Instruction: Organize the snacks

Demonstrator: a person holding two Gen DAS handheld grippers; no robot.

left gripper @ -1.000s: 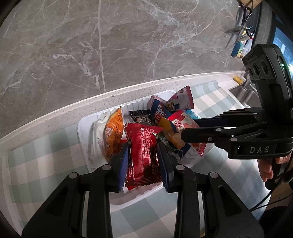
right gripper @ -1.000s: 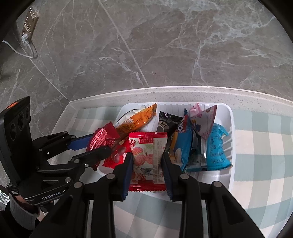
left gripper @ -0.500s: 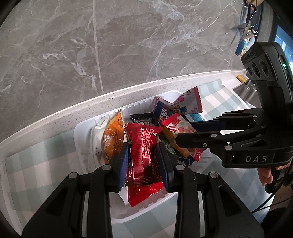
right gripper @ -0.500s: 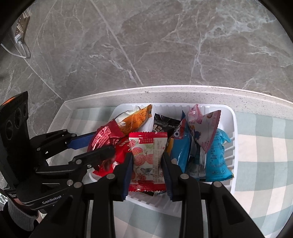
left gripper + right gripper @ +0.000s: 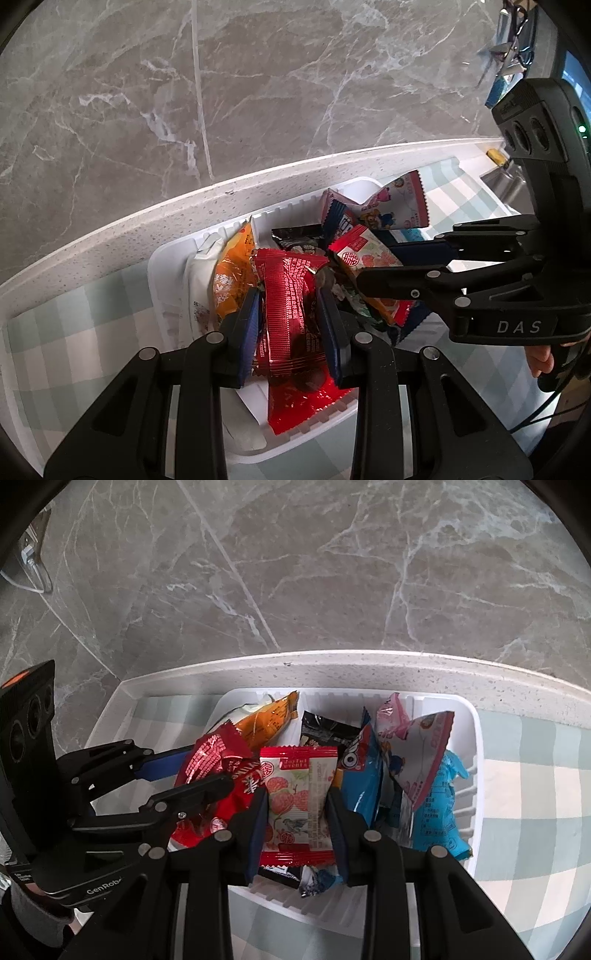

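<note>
Red packet (image 5: 291, 314) clamped between left claw (image 5: 290, 325) pads

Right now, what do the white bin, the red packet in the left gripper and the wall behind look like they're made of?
White bin: likely moulded plastic, with a smooth, slightly glossy rim and ribbed walls.
Red packet: shiny foil-like film that crinkles and catches glints; the left gripper pinches it.
Wall: grey veined stone or stone-look tile, with thin joint lines showing.

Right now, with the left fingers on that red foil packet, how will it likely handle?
The red foil packet probably flexes: its lower end hangs crumpled below the left gripper. Glossy foil may slip. It looks light, likely dropping easily into the white tray.
</note>
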